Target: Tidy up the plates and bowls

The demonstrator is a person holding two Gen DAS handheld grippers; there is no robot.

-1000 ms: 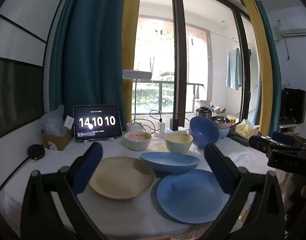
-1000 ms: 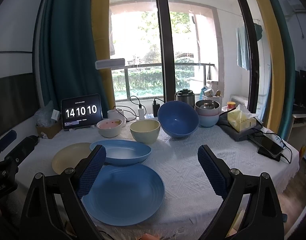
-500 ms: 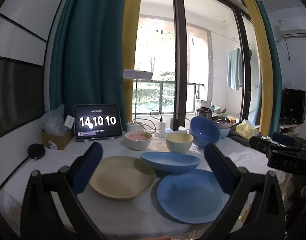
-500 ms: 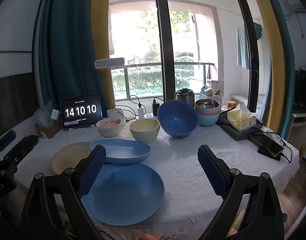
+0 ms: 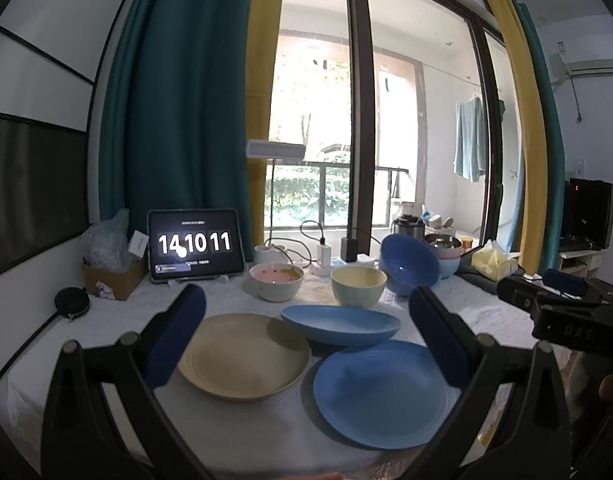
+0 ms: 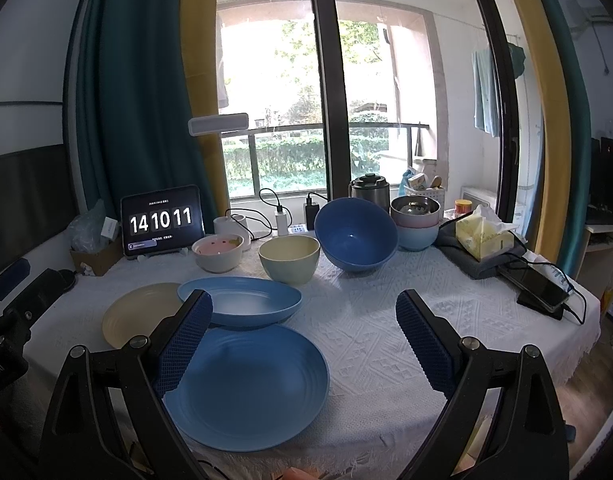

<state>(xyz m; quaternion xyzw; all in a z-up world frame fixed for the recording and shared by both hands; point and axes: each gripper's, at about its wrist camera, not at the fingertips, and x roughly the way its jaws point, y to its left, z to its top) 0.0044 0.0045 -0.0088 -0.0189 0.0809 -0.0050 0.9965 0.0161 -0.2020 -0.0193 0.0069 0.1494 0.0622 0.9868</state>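
Note:
A cream plate [image 5: 242,356], a blue oval dish [image 5: 340,324] and a large blue plate [image 5: 382,394] lie on the white tablecloth [image 6: 386,320]. Behind them stand a white bowl with pink inside [image 5: 276,282], a cream bowl [image 5: 358,286] and a tilted blue bowl [image 5: 408,264]. My left gripper [image 5: 306,332] is open and empty above the near edge, over the plates. My right gripper [image 6: 304,332] is open and empty, with the large blue plate [image 6: 246,386] below its left finger. The other dishes show there too: cream plate [image 6: 134,316], oval dish [image 6: 242,300], cream bowl [image 6: 289,258], blue bowl [image 6: 356,240].
A tablet showing a clock [image 5: 194,246] stands at the back left beside a cardboard box [image 5: 112,280]. Stacked bowls [image 6: 416,220], a tissue pack [image 6: 482,238] and a phone [image 6: 536,286] sit at the right. Chargers and cables [image 6: 282,220] lie by the window.
Nothing has visibly moved; only the tablet clock has advanced by one second.

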